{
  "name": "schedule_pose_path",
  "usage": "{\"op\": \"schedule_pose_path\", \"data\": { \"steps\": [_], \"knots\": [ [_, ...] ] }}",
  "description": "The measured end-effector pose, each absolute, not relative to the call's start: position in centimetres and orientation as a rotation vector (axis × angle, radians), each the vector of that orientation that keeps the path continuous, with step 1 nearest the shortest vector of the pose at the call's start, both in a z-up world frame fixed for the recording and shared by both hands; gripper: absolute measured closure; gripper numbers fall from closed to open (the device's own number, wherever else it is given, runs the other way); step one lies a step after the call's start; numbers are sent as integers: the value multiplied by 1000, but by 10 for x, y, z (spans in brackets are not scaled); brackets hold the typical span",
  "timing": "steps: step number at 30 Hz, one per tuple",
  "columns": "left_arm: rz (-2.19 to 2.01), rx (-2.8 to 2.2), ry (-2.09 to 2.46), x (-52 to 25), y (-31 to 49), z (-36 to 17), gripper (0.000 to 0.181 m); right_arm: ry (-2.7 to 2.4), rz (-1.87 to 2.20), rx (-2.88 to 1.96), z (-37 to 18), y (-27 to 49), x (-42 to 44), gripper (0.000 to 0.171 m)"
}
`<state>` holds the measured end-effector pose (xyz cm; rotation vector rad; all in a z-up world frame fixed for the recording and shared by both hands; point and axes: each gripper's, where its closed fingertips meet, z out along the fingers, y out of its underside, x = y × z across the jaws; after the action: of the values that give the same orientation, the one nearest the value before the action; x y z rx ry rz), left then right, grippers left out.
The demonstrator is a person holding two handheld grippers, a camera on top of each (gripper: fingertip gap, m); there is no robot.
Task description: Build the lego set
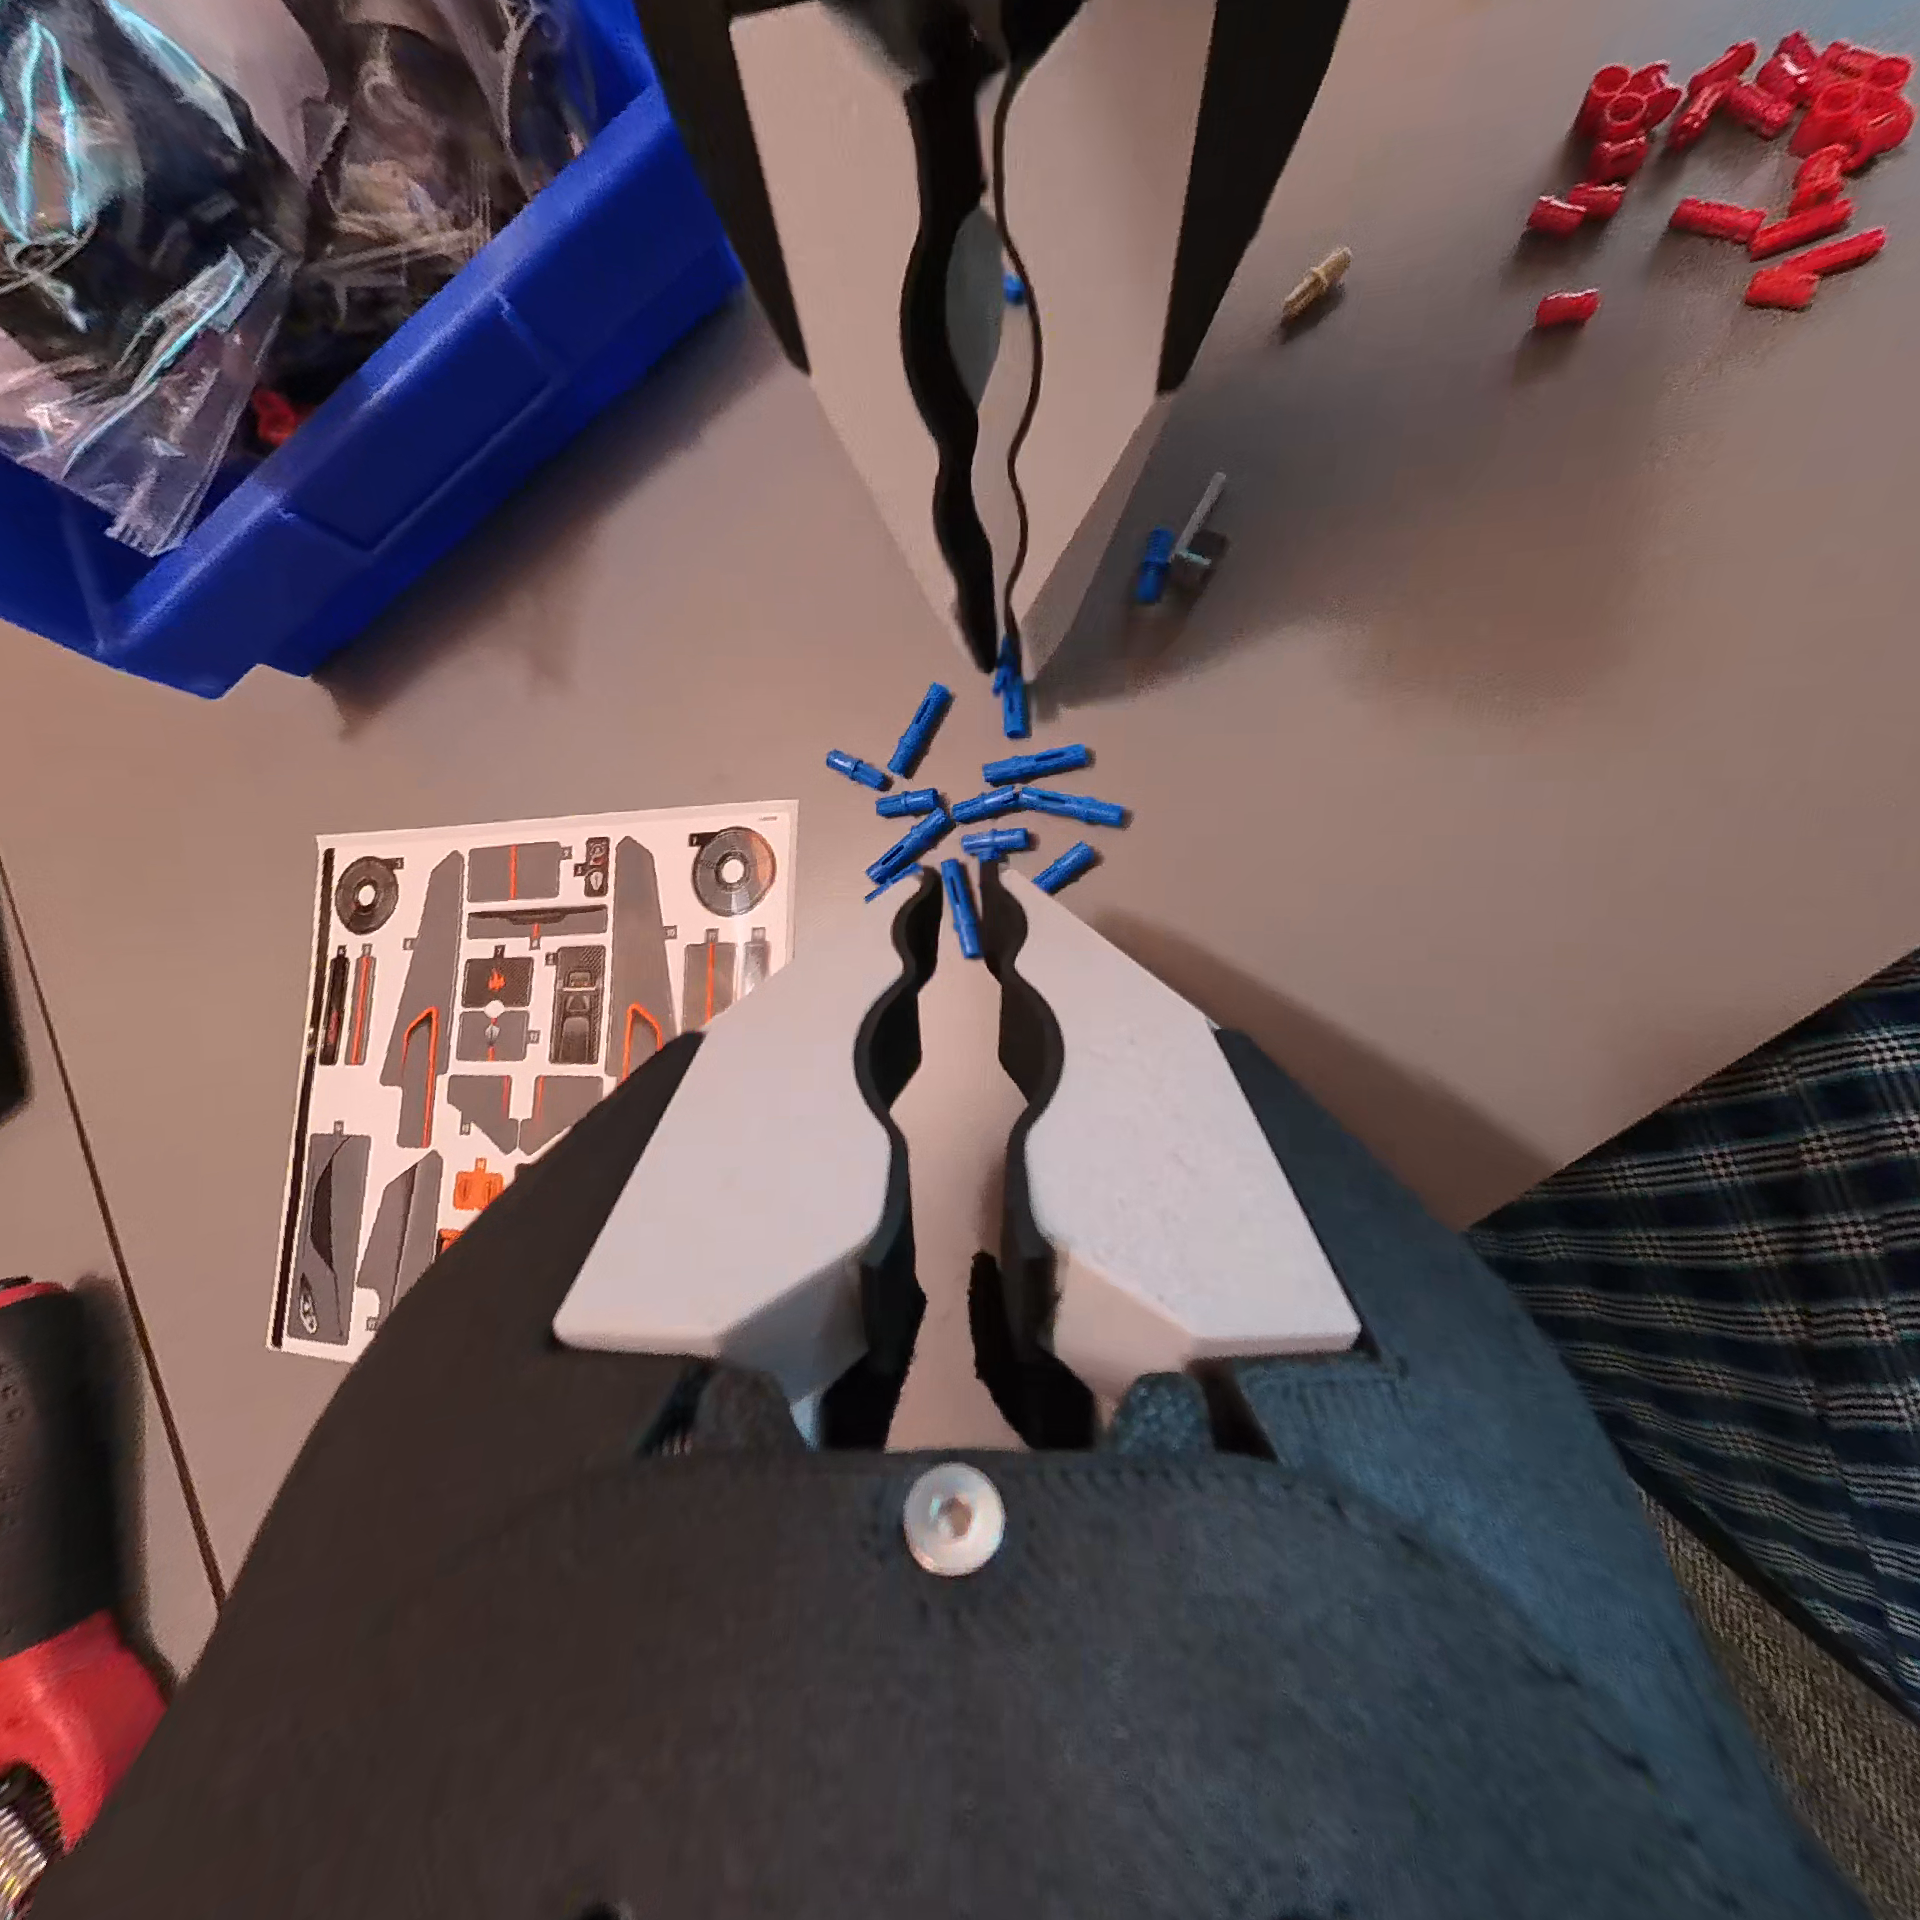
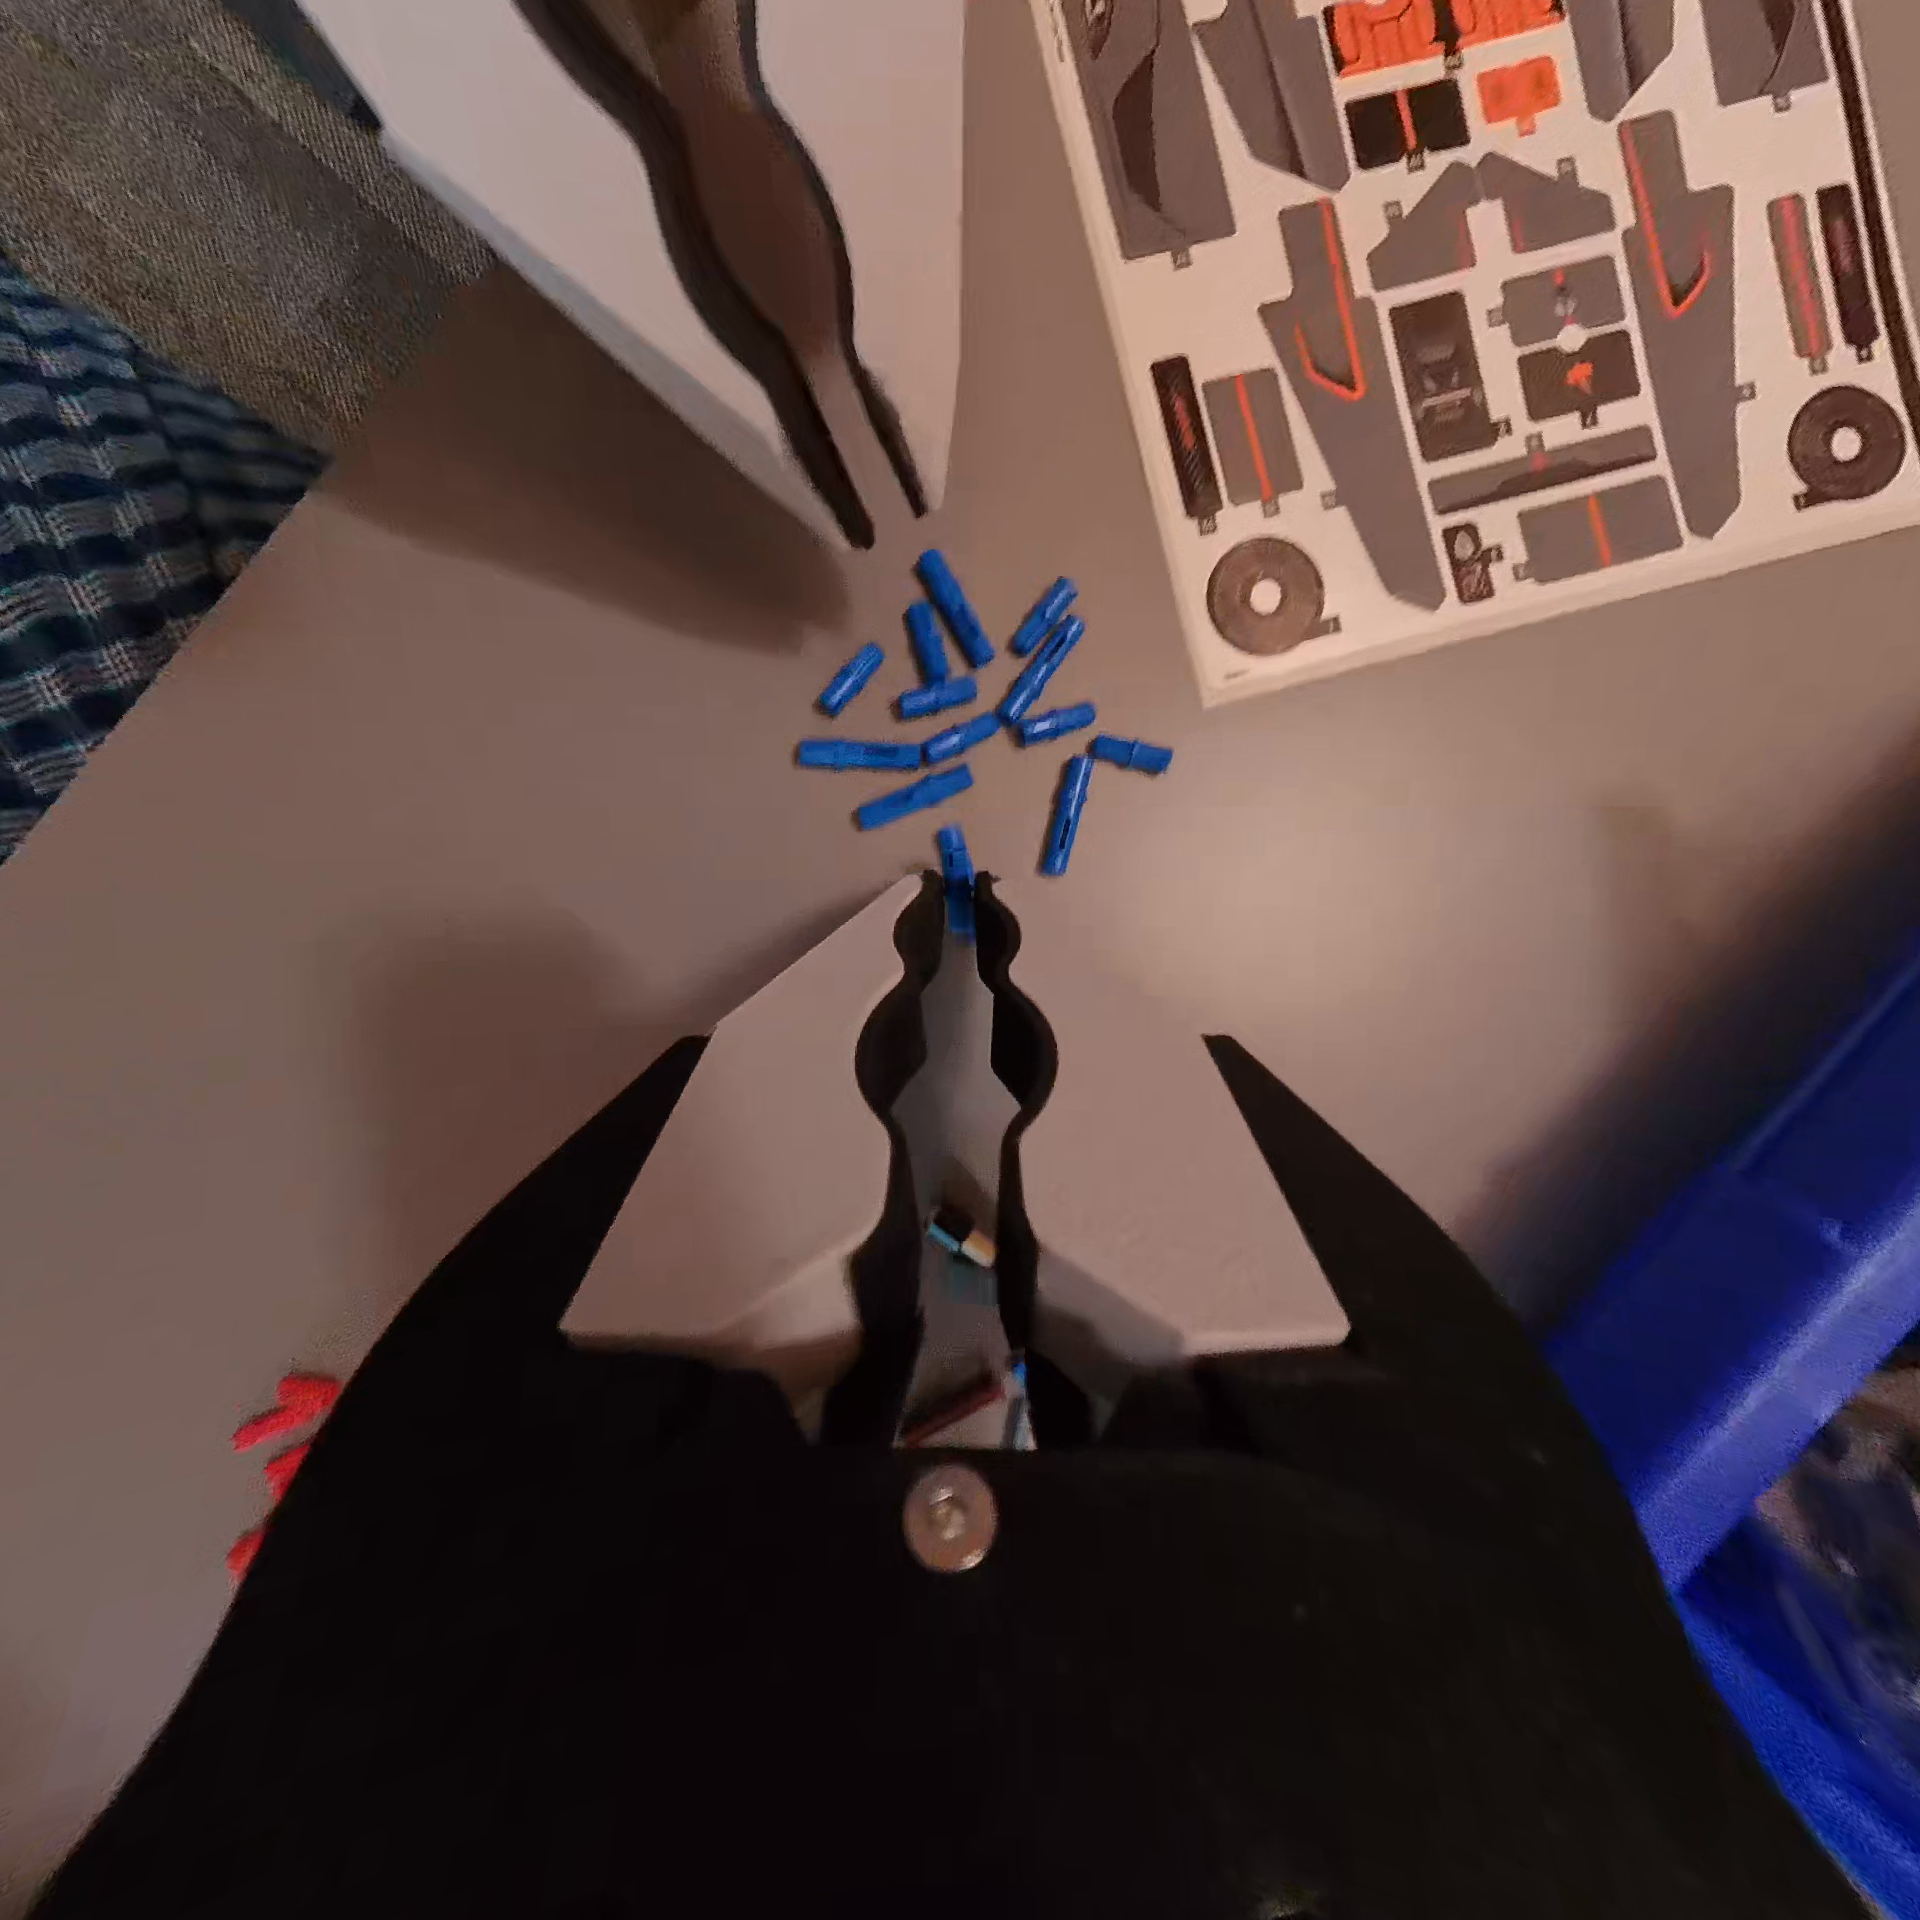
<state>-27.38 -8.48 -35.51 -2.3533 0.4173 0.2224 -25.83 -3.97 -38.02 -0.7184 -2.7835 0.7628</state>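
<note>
1. At the far left edge of the left wrist view sits a red and black tool [image 1: 52, 1558], blurred and only partly in frame.
2. A blue bin [image 1: 436, 416] stands at the upper left on the grey table [image 1: 1455, 727], stuffed with clear plastic bags [image 1: 156, 260].
3. A sticker sheet [image 1: 499, 1039] lies flat on the table just left of the centre, partly hidden by the left gripper's body.
4. In the middle, a cluster of blue pins [image 1: 977, 805] lies scattered on the table between the two grippers.
5. The left gripper [image 1: 961, 894] is narrowly parted, with one blue pin [image 1: 961, 909] lying between its tips; I cannot tell whether the tips actually squeeze it.
6. The right gripper [image 2: 958, 888], facing it from across the cluster, is clenched on another blue pin [image 2: 956, 873] at its very tips.
7. Just right of the cluster lies a small assembly [image 1: 1184, 545] of a blue piece with a grey axle.
8. Farther right a single tan pin [image 1: 1317, 281] rests alone.
9. At the upper right a pile of red pieces [image 1: 1745, 166] is spread over the table.
10. A plaid-clad leg [image 1: 1766, 1299] shows beyond the table edge at the lower right.
</note>
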Motion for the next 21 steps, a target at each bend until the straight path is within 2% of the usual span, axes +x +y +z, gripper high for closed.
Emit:
{"op": "schedule_pose_path", "data": {
  "steps": [1,3,5,7,12,21],
  "knots": [
    [225,-2353,413,-276,-85,-355,176,-2778,765,-724,-381,-43,-263,166],
    [215,-2349,404,-277,-86,-355,176,-2771,753,-737,-384,-47,-270,156],
    [206,-2346,400,-278,-86,-356,175,-2753,740,-746,-384,-47,-275,156],
    [203,-2349,403,-278,-86,-358,175,-2748,756,-754,-381,-47,-277,157],
    [194,-2346,405,-277,-86,-357,175,-2799,747,-724,-372,-34,-257,171],
    [205,-2350,416,-276,-87,-354,175,-2909,675,-715,-388,-26,-228,166]
  ]
}}
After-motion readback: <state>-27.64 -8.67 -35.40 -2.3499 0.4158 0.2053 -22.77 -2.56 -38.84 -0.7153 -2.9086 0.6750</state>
